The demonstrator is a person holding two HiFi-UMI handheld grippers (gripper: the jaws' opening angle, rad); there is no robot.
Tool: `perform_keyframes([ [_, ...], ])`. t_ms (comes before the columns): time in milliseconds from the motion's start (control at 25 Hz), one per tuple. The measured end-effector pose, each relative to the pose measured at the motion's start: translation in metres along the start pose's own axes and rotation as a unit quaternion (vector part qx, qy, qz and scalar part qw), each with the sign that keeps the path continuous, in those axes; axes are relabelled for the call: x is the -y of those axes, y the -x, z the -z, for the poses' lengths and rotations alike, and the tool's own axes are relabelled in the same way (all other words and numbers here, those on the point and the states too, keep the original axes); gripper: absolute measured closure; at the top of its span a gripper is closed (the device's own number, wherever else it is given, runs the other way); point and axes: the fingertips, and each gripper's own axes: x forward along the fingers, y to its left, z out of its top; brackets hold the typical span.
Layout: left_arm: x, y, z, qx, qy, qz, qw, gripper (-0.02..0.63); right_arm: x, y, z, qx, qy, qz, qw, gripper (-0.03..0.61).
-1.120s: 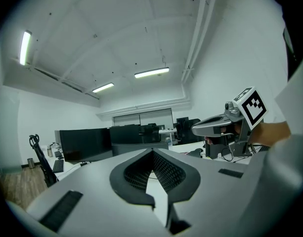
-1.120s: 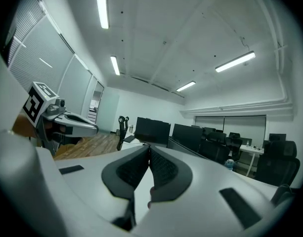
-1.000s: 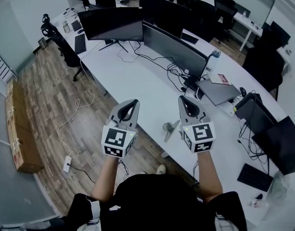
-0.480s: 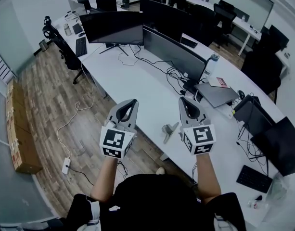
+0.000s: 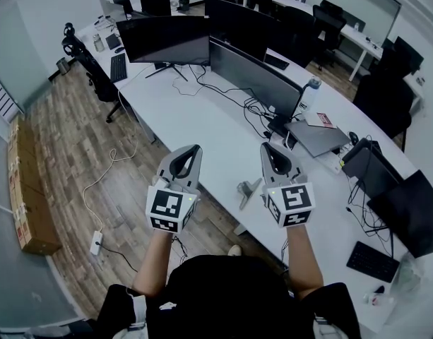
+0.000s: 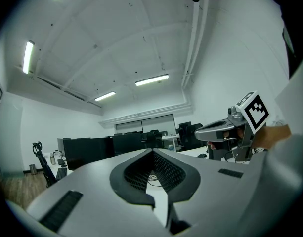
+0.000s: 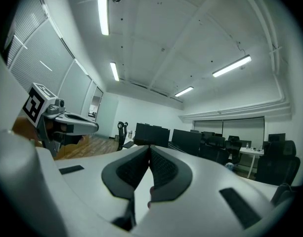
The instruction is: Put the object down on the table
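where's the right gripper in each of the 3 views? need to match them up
Head view: right gripper low, right of centre, shut.
Left gripper view: right gripper at the right side, seen side-on, pointing left.
Right gripper view: right gripper fills the bottom centre, shut on nothing.
Shared landmark: the row of black monitors, far behind the jaws in both gripper views.

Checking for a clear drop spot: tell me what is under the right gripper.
Only white table shows around the right gripper, with a small gray object lying beside it on its left. The patch directly beneath is covered by the gripper itself.
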Motion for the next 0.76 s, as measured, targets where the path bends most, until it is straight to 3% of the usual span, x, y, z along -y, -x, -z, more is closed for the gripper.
perform_keyframes([
  [760, 0.0011, -0.0074, 0.0053, -0.005, 0.007, 0.007, 0.9999, 0.601, 0.0007, -0.0059, 0.0072, -0.008, 0.003, -0.006, 1.000, 0.554],
])
